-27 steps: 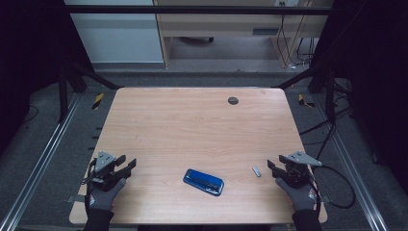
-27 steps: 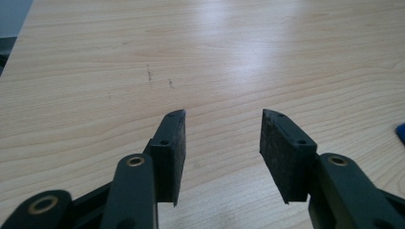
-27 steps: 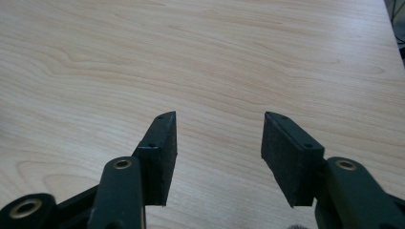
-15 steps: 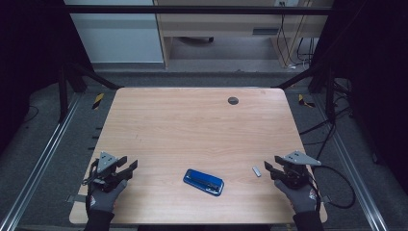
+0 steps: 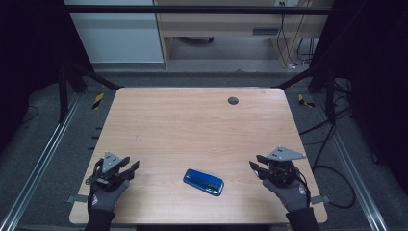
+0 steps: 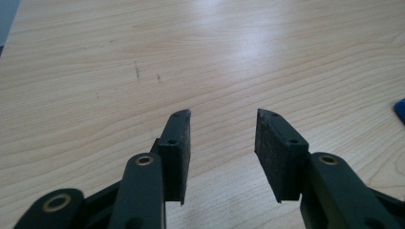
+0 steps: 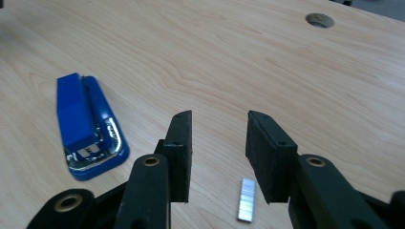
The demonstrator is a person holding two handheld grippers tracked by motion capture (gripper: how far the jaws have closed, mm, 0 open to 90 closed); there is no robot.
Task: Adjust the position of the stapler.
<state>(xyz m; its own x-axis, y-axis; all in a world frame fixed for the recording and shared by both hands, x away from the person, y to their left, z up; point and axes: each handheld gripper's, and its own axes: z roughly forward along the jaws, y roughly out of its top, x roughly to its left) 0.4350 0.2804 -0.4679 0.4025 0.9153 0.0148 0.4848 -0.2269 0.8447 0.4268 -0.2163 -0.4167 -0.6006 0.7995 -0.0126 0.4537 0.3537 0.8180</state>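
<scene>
Right tongs (image 5: 257,168) moved over staple strip (image 7: 246,206), stapler (image 7: 88,130) left

A pale wood tabletop (image 5: 192,125) stands on grey floor (image 5: 62,159) between metal rails (image 5: 38,166); beyond its far edge, a light cabinet (image 5: 115,33), perhaps a desk (image 5: 226,24), and trailing cables (image 5: 332,139) in dim surroundings

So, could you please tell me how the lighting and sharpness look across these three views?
High view: the table is evenly lit while the surroundings fall into darkness, and the stapler looks soft. Left gripper view: a pale glare patch on the wood, with the pads sharp. Right gripper view: the stapler and the strip of staples are crisp, and the far hole slightly blurred.
</scene>
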